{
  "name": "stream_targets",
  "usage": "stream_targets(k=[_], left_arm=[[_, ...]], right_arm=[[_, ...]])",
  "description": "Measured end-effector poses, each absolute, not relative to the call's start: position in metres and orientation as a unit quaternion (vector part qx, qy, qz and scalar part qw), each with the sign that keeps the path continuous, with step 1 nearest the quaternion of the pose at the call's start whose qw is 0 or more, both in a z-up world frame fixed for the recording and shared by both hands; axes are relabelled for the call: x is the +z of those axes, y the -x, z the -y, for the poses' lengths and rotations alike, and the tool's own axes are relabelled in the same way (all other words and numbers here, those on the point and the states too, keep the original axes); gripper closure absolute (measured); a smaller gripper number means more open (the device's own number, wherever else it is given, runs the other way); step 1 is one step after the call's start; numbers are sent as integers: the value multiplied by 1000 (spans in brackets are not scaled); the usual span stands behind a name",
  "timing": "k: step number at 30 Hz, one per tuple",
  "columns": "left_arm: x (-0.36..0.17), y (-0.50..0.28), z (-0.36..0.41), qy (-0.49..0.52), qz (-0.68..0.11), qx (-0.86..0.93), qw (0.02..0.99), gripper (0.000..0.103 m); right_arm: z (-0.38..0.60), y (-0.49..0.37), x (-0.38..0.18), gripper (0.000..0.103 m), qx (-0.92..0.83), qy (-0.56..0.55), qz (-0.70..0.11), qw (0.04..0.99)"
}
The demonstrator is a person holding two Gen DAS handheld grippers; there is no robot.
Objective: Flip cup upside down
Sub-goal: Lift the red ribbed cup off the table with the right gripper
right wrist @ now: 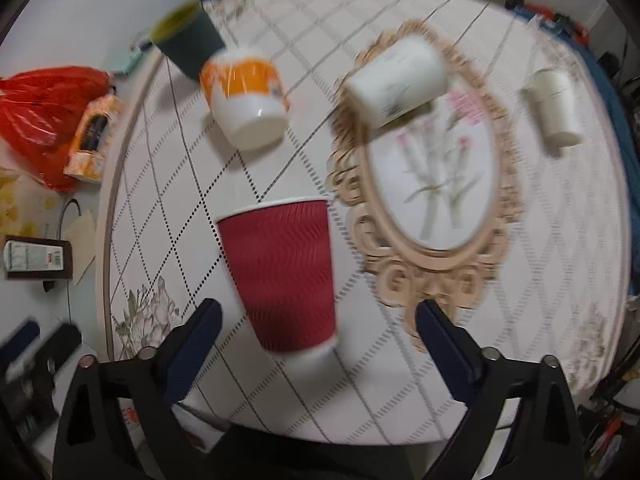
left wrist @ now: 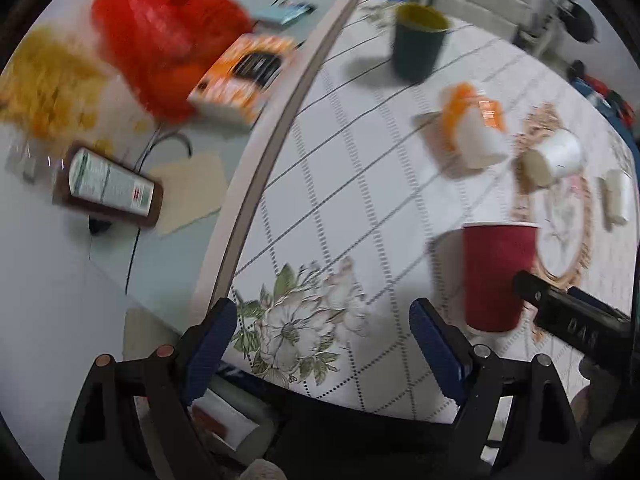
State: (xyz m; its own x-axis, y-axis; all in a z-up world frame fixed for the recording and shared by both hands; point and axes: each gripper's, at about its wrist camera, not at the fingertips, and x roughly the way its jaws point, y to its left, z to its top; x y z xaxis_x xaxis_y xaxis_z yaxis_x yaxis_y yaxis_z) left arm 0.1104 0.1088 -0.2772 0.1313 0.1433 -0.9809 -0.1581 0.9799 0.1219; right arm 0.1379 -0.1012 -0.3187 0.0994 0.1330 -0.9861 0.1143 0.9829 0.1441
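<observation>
Both tongs, left (left wrist: pixel 323 334) and right (right wrist: pixel 319 336), are spread wide and hold nothing. A ribbed red paper cup (right wrist: pixel 280 276) stands upright on the patterned worktop (right wrist: pixel 560 240) just ahead of the right tongs. Behind stand an orange-and-white cup (right wrist: pixel 246 98) and a dark green cup (right wrist: pixel 188 38); their contents are unseen.

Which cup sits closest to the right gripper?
The red ribbed paper cup, standing rim-up just ahead of the open right gripper. The orange-and-white cup, dark green cup and white cups lie farther back.
</observation>
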Motion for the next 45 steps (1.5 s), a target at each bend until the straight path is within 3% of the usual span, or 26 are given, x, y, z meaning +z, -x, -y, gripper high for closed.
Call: stream_targets(k=[6,8,30,37,45], left_arm=[[-308,-105,-132,38,-677,127,724,15],[-312,-104,-135,37,-679,130,722,15],[-319,-103,-125,4,-681,124,722,15],[-319,-104,-129,0,-679,122,724,15],[-317,-103,-130,-1,-676,120,727,15]], right_arm=[[84,-159,-364,18,35,-127,-711,690],[81,-161,-368,27,34,-131,-715,686],[102,-156,-369,26,-6,-166,-713,681],[100,-155,-370,16,-14,-162,-714,681],[104,-149,-364,16,-18,-163,-714,681]])
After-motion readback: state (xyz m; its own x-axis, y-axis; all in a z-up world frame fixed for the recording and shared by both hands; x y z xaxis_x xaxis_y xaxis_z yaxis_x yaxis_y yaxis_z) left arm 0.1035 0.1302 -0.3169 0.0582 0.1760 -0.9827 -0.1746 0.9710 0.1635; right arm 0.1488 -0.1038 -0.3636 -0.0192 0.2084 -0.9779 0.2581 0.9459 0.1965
